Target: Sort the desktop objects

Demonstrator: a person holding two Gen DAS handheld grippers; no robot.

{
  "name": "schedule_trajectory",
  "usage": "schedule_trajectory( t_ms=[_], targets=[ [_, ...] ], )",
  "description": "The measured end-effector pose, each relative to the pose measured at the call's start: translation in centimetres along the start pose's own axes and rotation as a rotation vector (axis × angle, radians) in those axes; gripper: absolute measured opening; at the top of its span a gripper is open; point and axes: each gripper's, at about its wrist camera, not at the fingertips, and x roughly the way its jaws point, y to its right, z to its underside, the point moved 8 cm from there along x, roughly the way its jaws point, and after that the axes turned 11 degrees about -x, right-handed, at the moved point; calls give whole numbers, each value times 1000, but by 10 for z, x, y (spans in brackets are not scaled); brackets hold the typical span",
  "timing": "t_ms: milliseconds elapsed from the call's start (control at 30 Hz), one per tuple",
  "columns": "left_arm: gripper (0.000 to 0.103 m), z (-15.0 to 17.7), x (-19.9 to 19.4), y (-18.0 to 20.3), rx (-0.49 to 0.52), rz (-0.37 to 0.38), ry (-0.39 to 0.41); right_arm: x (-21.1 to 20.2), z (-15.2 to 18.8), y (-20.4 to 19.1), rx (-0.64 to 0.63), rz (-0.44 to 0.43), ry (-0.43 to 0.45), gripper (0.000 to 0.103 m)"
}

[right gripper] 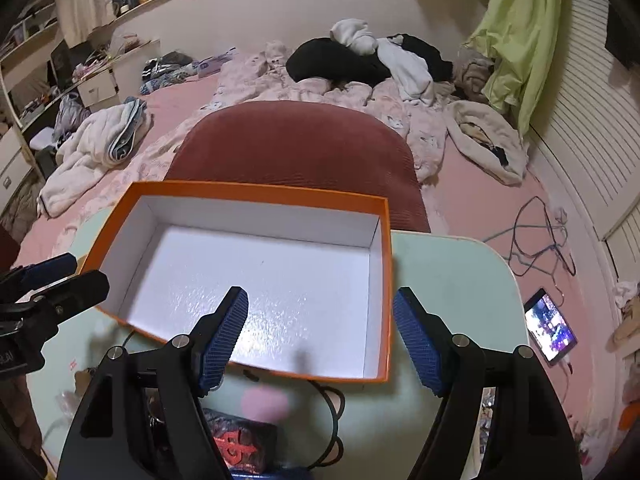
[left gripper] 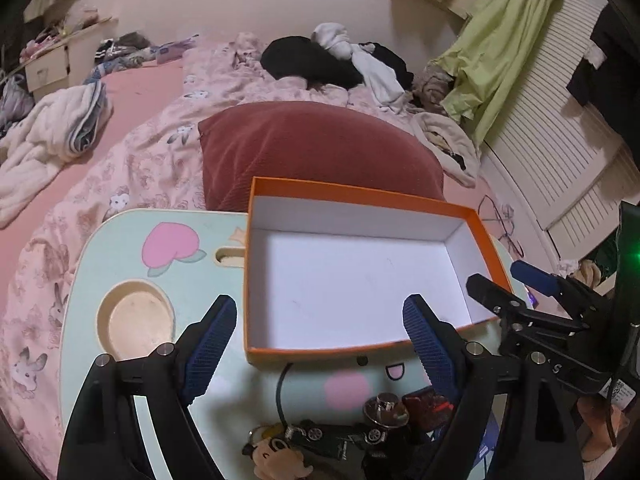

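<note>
While the orange box (left gripper: 360, 268) sits with nothing inside it at the far side of the mint-green worktop (left gripper: 120, 264), small items cluster at the near edge: a dark block with red markings (right gripper: 240, 444), a plush keychain (left gripper: 276, 456) and a round metal piece (left gripper: 386, 410). Left gripper (left gripper: 320, 344) and right gripper (right gripper: 320, 344) hover above, jaws spread, holding nothing. Beyond the worktop lies a red pillow (left gripper: 320, 152) on the bed (left gripper: 132, 168).

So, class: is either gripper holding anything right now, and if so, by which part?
Nothing is held. The left gripper and right gripper are both open, with only the orange box beyond them.
</note>
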Motion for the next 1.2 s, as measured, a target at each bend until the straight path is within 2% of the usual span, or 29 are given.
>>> schedule_trajectory(
  t_ms=[233, 433, 500, 600, 700, 833, 900, 967, 1000, 1033, 1100, 1200],
  targets=[
    [85, 6, -19, 8, 23, 0, 39, -7, -1, -9, -31, -4, 15, 75],
    [85, 30, -48, 7, 42, 19, 71, -27, 14, -17, -3, -83, 37, 75],
    [85, 51, -60, 7, 57, 46, 51, -39, 28, -20, 14, -122, 49, 75],
    [85, 98, -73, 0, 79, 88, -48, -58, 66, -30, -8, -152, 35, 75],
    [85, 144, -82, -14, 124, 36, -106, -71, 111, -38, -66, -146, -19, 75],
    [85, 189, -82, -31, 183, -58, -116, -81, 162, -46, -149, -117, -61, 75],
    [86, 199, -75, -35, 192, -81, -89, -76, 172, -48, -161, -112, -65, 75],
    [88, 196, -74, -36, 156, -66, -29, -65, 178, -51, -139, -129, -81, 77],
    [90, 194, -71, -38, 117, -52, -8, -60, 179, -50, -134, -137, -78, 83],
    [97, 194, -69, -40, 90, -42, 0, -58, 179, -49, -136, -114, -47, 89],
    [103, 190, -66, -43, 67, -62, 73, -54, 179, -44, -117, -124, -27, 102],
    [103, 195, -66, -36, 97, -51, 150, -48, 179, -38, -101, -116, -13, 103]
  ],
)
